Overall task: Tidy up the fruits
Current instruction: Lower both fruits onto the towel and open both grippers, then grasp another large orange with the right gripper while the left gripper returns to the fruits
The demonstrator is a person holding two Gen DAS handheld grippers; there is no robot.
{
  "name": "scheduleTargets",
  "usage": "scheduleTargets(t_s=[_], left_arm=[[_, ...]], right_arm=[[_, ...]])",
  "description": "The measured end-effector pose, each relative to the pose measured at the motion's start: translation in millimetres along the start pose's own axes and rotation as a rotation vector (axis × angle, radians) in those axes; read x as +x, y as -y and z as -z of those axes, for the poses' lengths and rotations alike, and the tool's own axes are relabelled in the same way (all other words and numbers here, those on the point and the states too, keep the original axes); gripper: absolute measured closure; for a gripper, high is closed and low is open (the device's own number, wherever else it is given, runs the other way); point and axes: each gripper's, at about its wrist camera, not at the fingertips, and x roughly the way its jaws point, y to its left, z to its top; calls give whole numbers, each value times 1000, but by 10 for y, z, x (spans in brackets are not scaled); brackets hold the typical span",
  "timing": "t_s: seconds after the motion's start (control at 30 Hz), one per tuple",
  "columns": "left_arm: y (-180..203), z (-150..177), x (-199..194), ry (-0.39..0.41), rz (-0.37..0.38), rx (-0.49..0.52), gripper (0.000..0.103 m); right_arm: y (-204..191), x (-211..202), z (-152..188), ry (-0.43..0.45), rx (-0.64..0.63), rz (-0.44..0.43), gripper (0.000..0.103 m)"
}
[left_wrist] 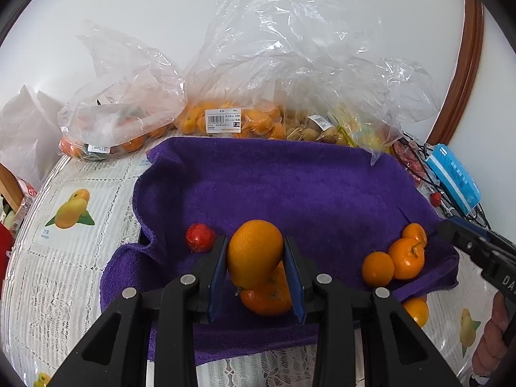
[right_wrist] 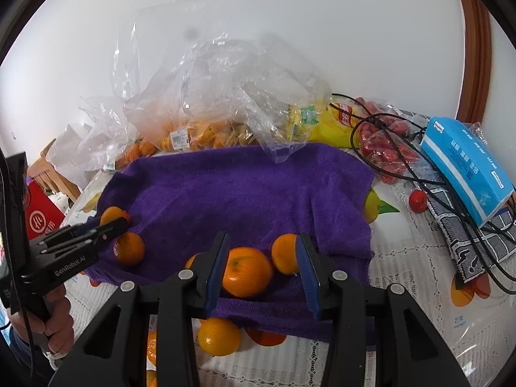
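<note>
Closest to the left wrist camera, the left gripper (left_wrist: 254, 254) is clamped on an oval orange kumquat (left_wrist: 254, 253), its blue pads pressed to both sides of the fruit, held just above a tangerine (left_wrist: 269, 296) lying on a purple towel (left_wrist: 290, 187). In the right wrist view, the right gripper (right_wrist: 262, 258) stands with its jaws apart around a tangerine (right_wrist: 246, 271) resting on the towel; the left pad is at the fruit's side, and there is a gap to the right pad. A second small orange fruit (right_wrist: 283, 256) sits just beside the right finger. Another orange fruit (right_wrist: 219, 337) lies off the towel's near edge on the tablecloth (right_wrist: 403, 258), which is white lace with printed fruit pictures. A small red fruit (left_wrist: 200, 237) sits on the towel, left of the left gripper.

Farther back, past the towel's far edge, stand crumpled clear plastic bags (left_wrist: 258, 64) of orange fruit, one with a barcode label (left_wrist: 223, 122). To the right lie a blue tissue pack (right_wrist: 464, 167), black cables (right_wrist: 387, 148), a bag of red fruit (right_wrist: 387, 148) and a loose red fruit (right_wrist: 417, 198). Behind everything is a plain white wall (right_wrist: 290, 16) with a brown wooden door frame (right_wrist: 474, 48) at the right.
</note>
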Motion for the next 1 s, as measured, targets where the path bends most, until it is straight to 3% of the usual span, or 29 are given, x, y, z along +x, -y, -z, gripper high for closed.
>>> scheduleTargets(t_s=[0.4,0.63,1.0], left_arm=[[55,16,43,-6,-13,28,70],[53,7,-6,19,-32,31,49],[4,-31,-108,53,-15,8,41]], right_arm=[[-31,-36,-3,12,-5,3,60],[-43,-52,3,16,-12,2,60],[-63,-106,8,44,-17,4,54]])
